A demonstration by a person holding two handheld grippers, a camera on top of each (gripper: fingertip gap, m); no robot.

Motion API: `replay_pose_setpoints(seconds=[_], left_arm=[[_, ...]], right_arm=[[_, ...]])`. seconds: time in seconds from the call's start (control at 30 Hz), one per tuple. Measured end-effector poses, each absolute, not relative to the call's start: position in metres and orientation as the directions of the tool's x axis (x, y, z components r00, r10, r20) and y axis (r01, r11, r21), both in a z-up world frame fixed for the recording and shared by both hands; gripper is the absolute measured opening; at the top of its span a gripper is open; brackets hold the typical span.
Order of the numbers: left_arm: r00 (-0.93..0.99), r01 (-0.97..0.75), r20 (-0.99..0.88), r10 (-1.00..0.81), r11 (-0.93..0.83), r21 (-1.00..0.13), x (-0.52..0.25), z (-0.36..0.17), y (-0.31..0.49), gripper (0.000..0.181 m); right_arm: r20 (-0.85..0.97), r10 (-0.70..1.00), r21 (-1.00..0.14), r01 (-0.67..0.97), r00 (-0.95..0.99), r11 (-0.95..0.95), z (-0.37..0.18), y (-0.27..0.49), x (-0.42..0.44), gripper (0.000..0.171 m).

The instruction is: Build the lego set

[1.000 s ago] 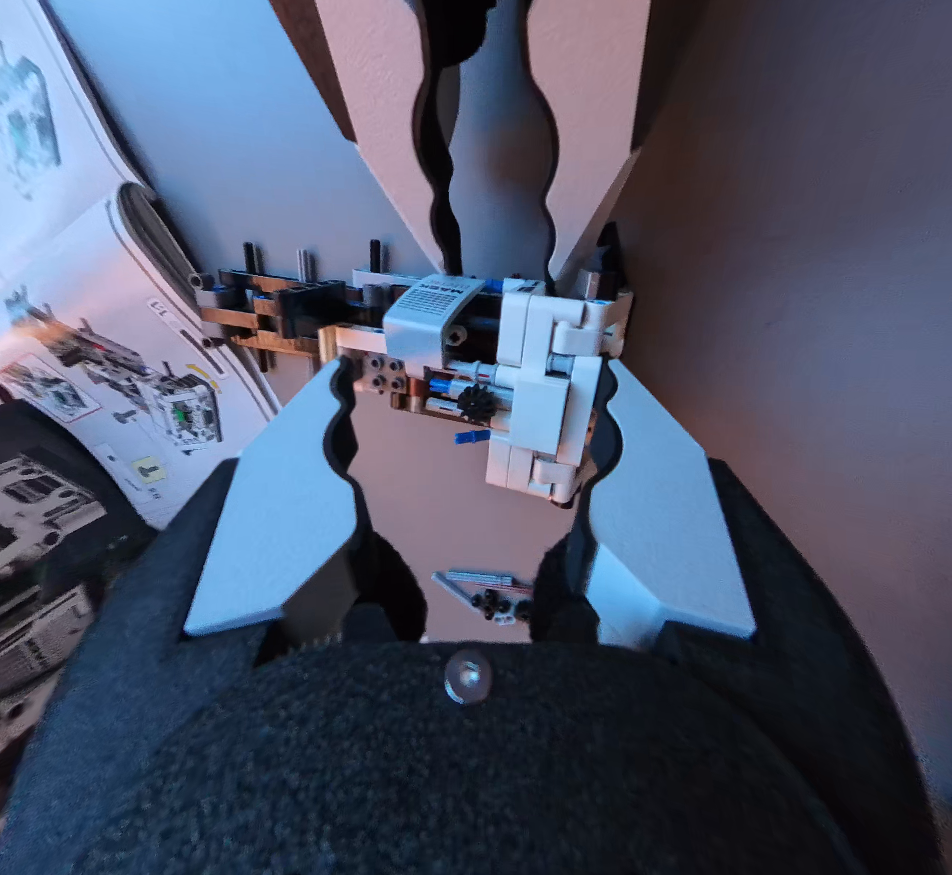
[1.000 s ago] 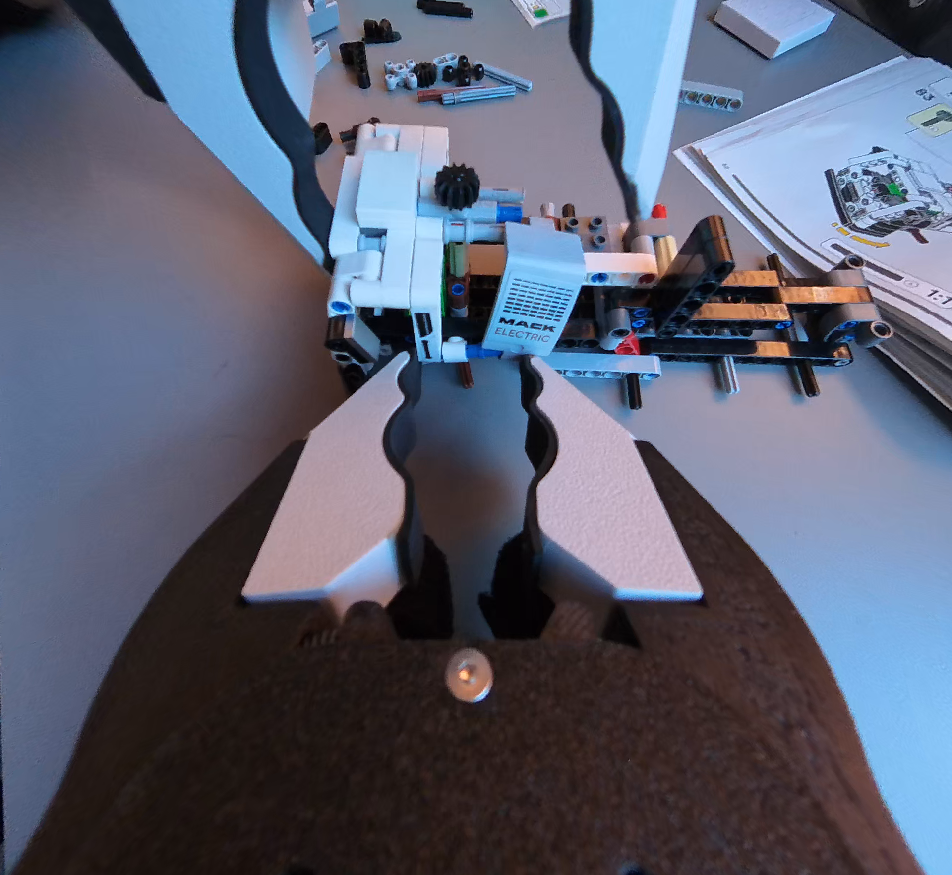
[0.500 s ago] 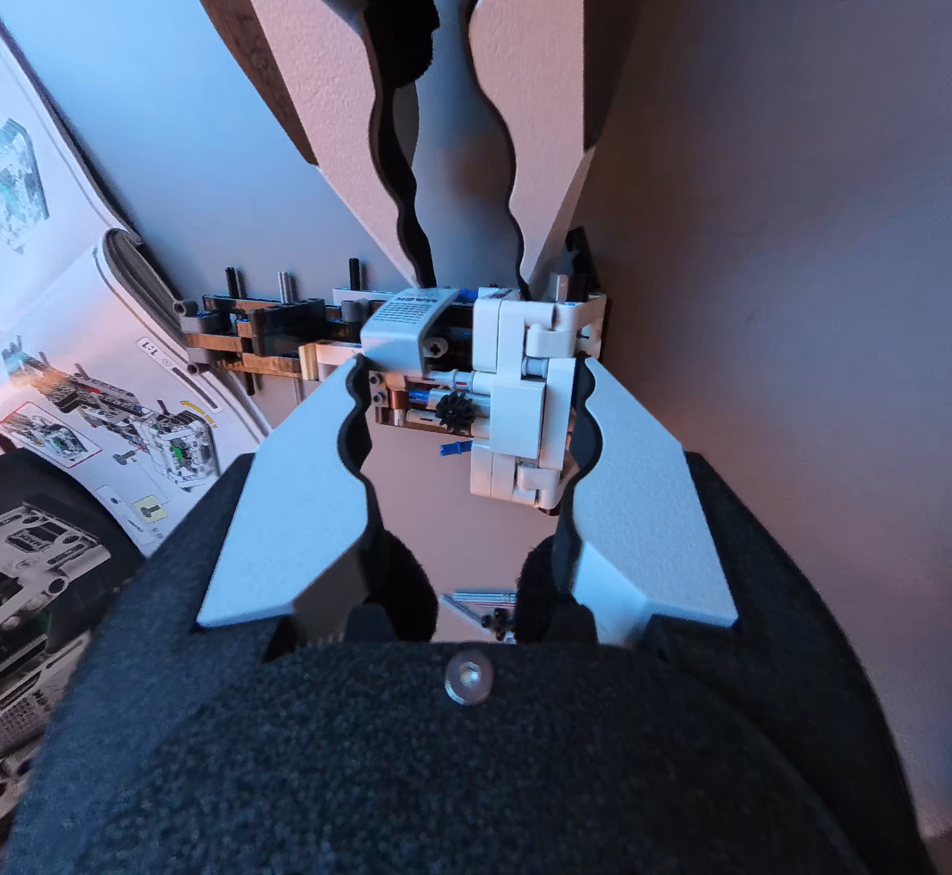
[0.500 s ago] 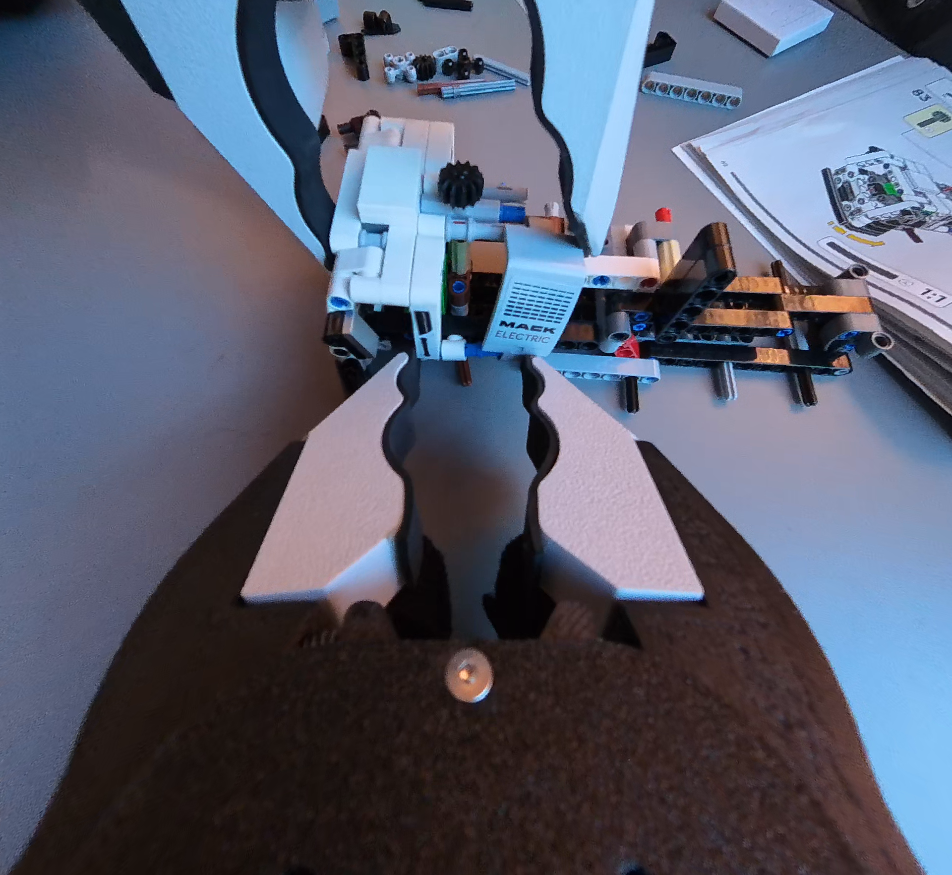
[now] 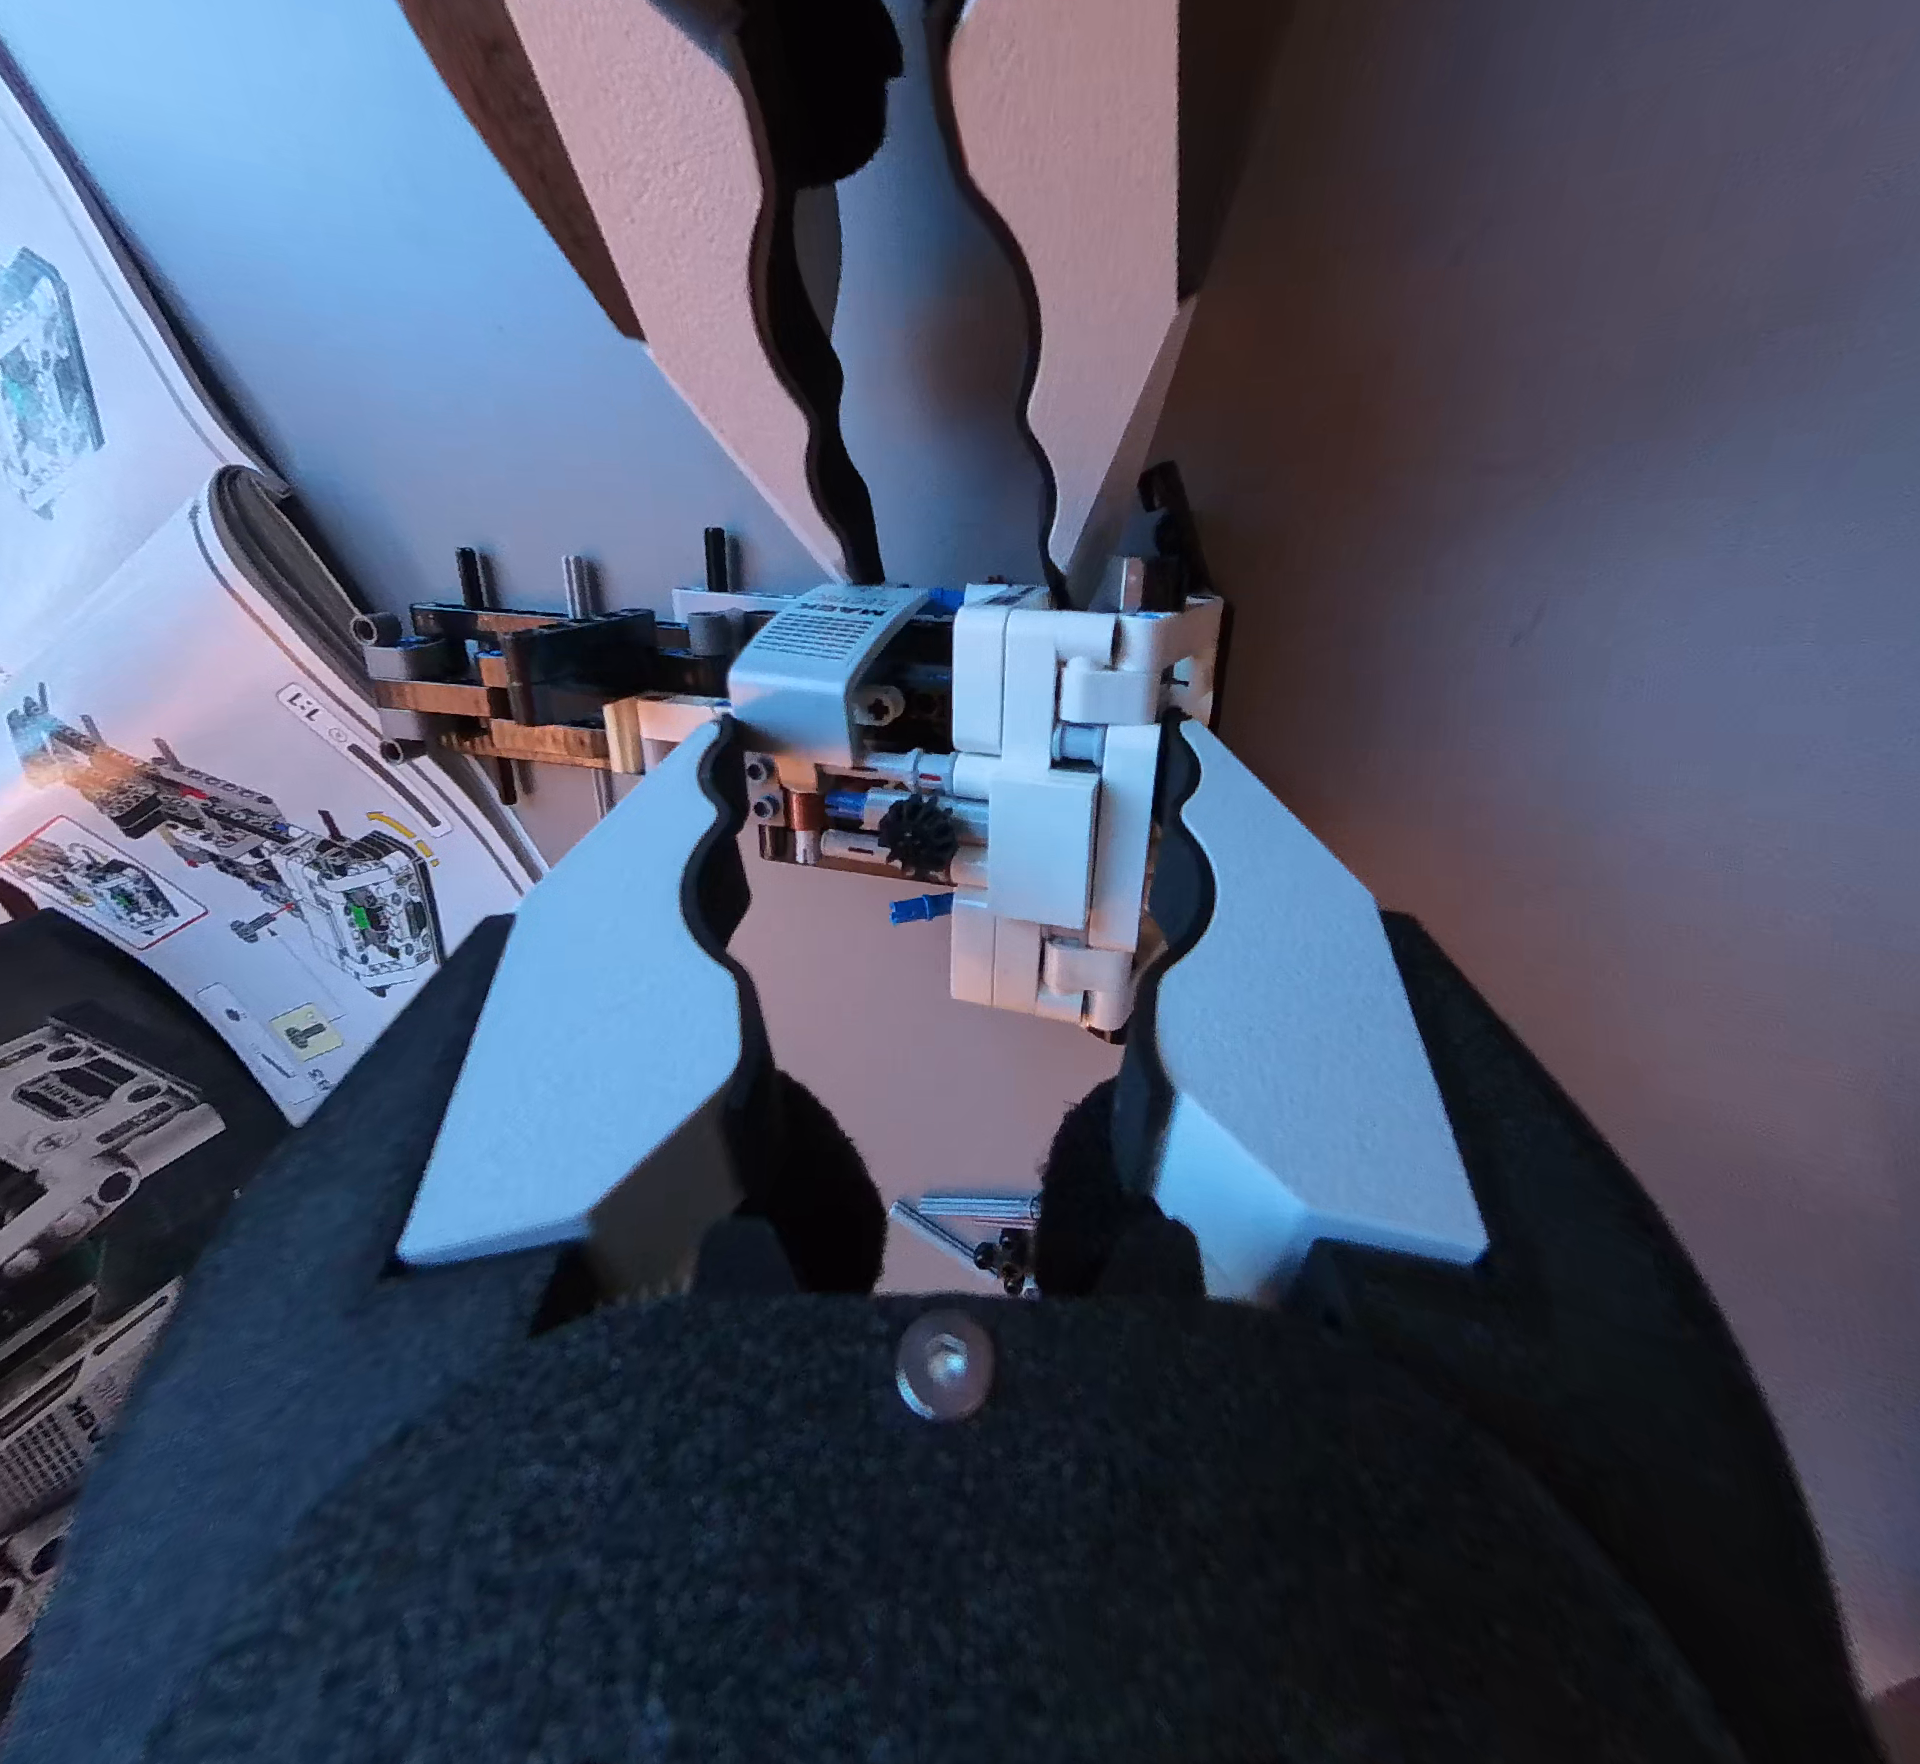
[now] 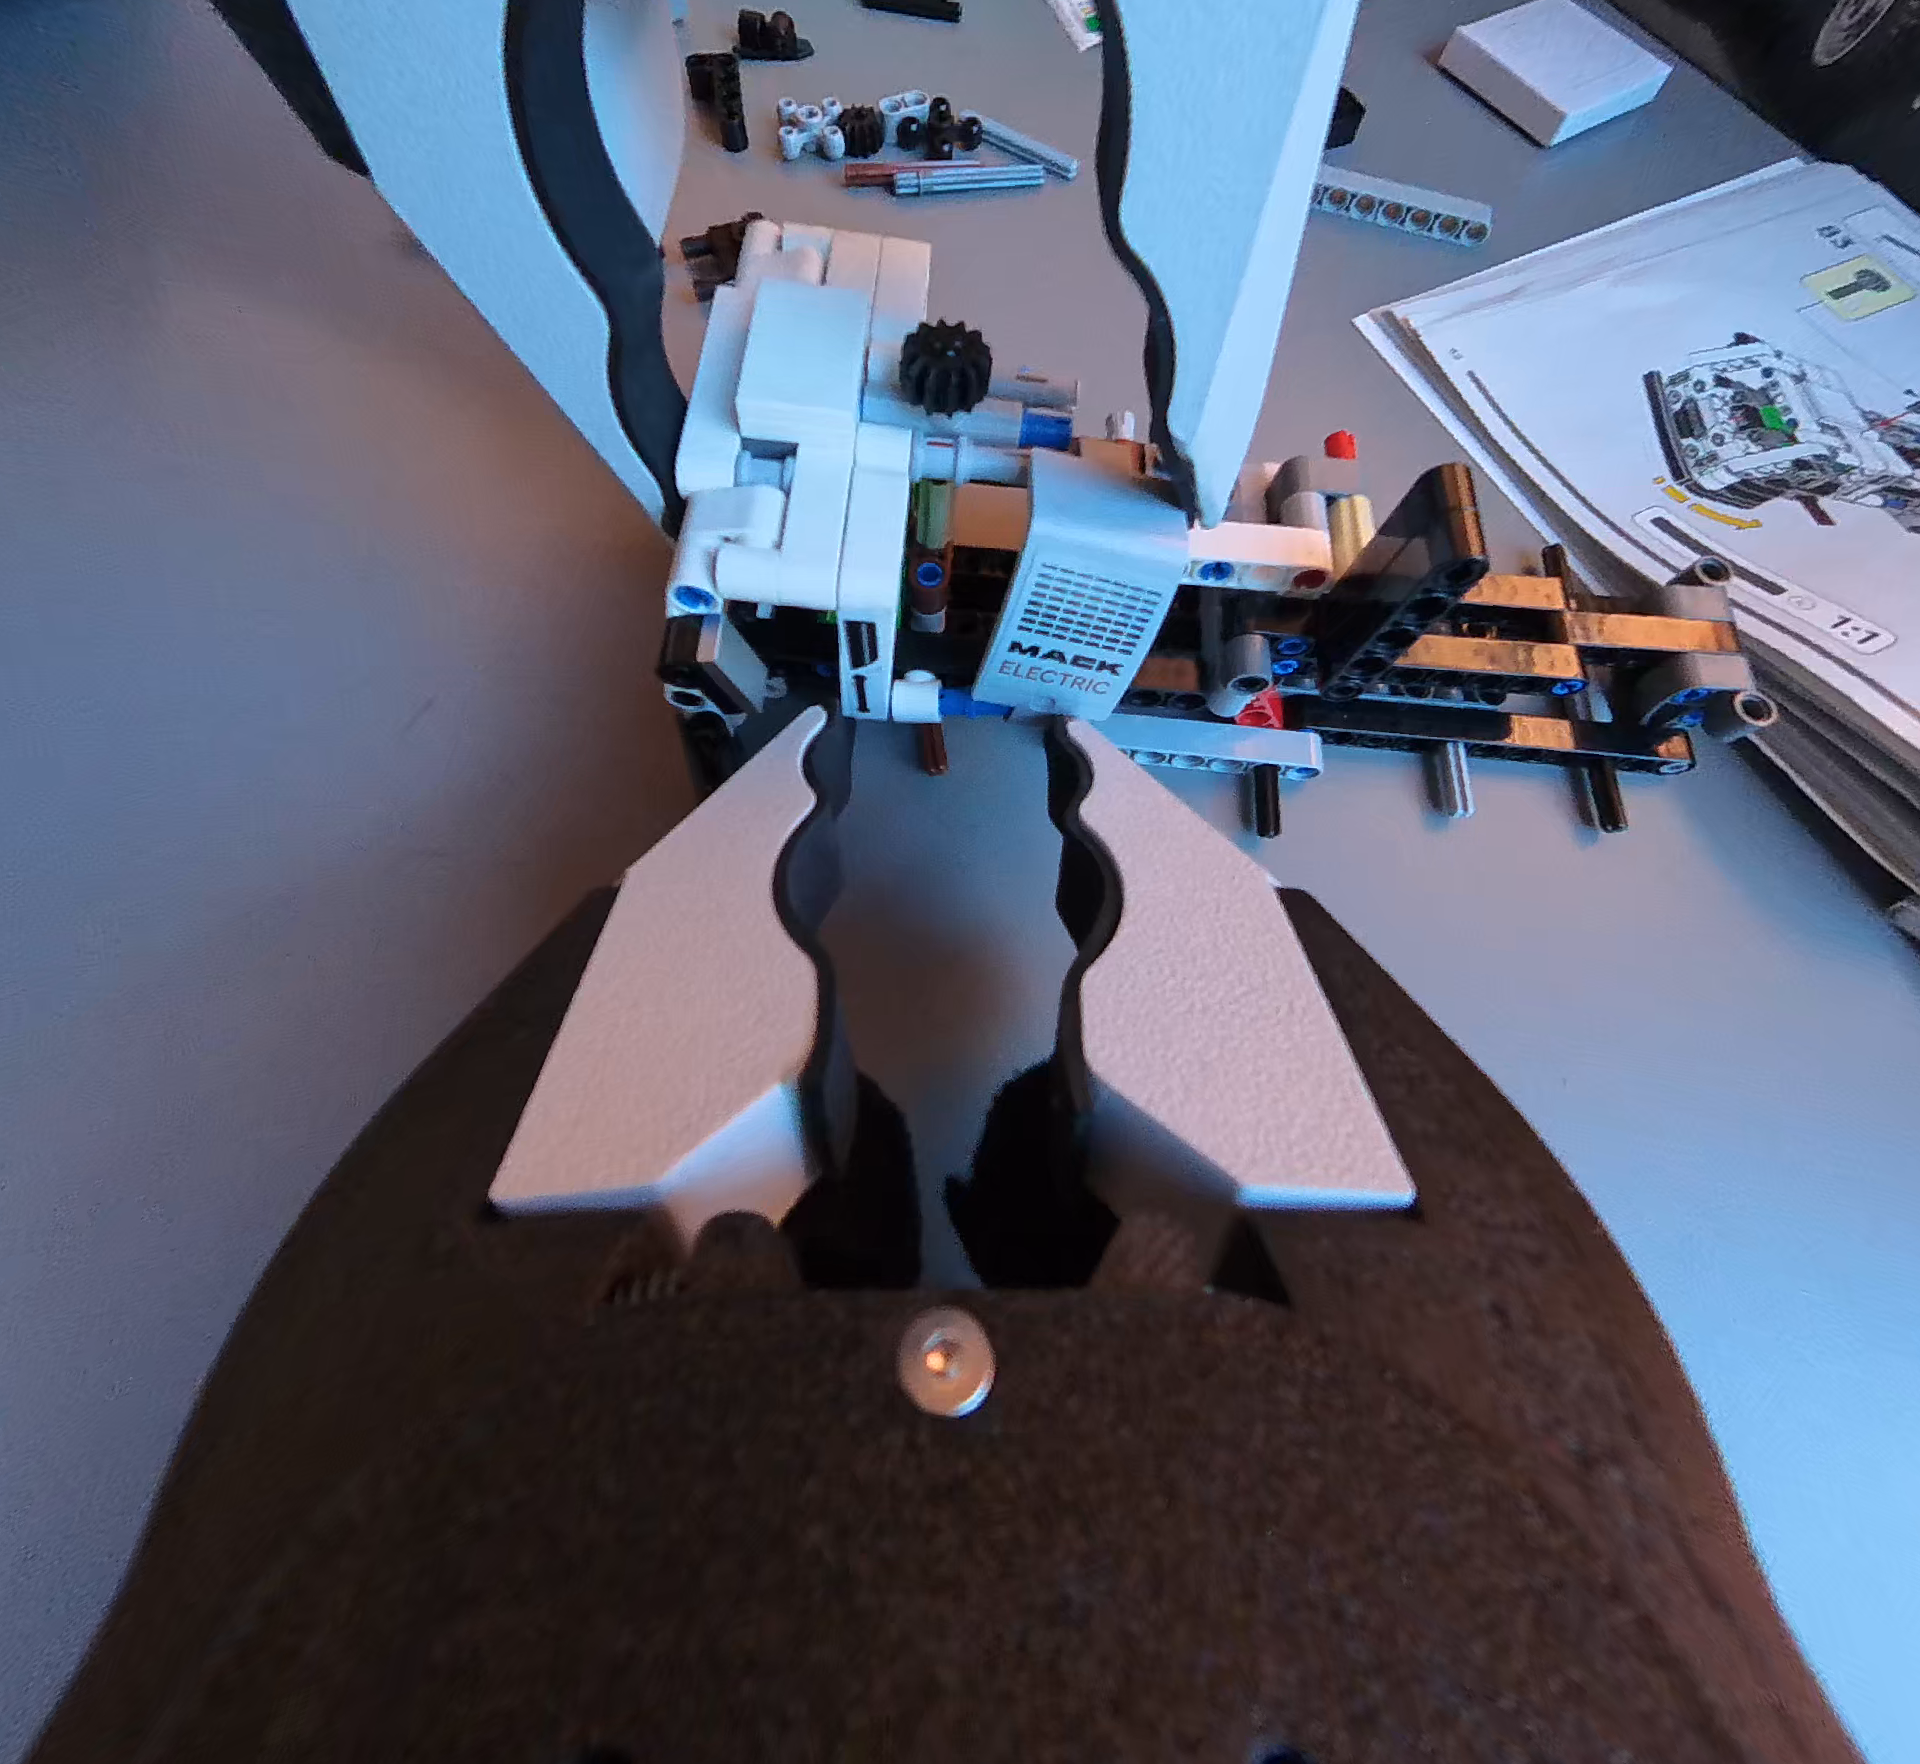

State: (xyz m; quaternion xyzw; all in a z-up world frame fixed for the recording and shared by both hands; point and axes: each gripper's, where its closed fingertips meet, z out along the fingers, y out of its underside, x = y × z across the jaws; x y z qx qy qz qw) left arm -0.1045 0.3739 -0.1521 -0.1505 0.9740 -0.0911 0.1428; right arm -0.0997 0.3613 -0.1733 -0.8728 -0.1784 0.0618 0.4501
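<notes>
A partly built lego truck [image 5: 997, 779] lies on the grey table: a white cab, a grey grille panel [image 6: 1081, 602], a black gear [image 6: 943, 364] and a long black and tan chassis [image 6: 1455, 654]. My left gripper [image 5: 945, 738] straddles the cab, one fingertip against the cab's white front and the other against the grey panel; it comes in from the top of the right wrist view [image 6: 930, 514]. My right gripper [image 6: 940, 727] is open and empty, its tips right at the truck's near side, opposite the left gripper [image 5: 961, 571].
An open instruction booklet [image 6: 1662, 426] lies by the chassis end [image 5: 208, 779]. Several small loose parts [image 6: 914, 135] lie behind the truck, with a white beam [image 6: 1403, 213] and a small white box [image 6: 1548, 67]. A dark printed box [image 5: 83, 1143] lies beside the booklet. The tips of both grippers are at nearly the same place.
My left gripper has moved in over the cab and its jaws have narrowed onto it. The right gripper has come slightly closer to the truck's side, still open.
</notes>
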Motion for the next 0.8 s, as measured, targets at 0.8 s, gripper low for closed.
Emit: replay_pose_setpoints(seconds=[0.8], left_arm=[[-0.916,-0.266,-0.243,-0.318,0.938,-0.225,-0.105,-0.153,0.374,0.076]], right_arm=[[0.086,0.340,-0.873,0.235,0.937,-0.428,-0.147,0.362,-0.096,0.053]])
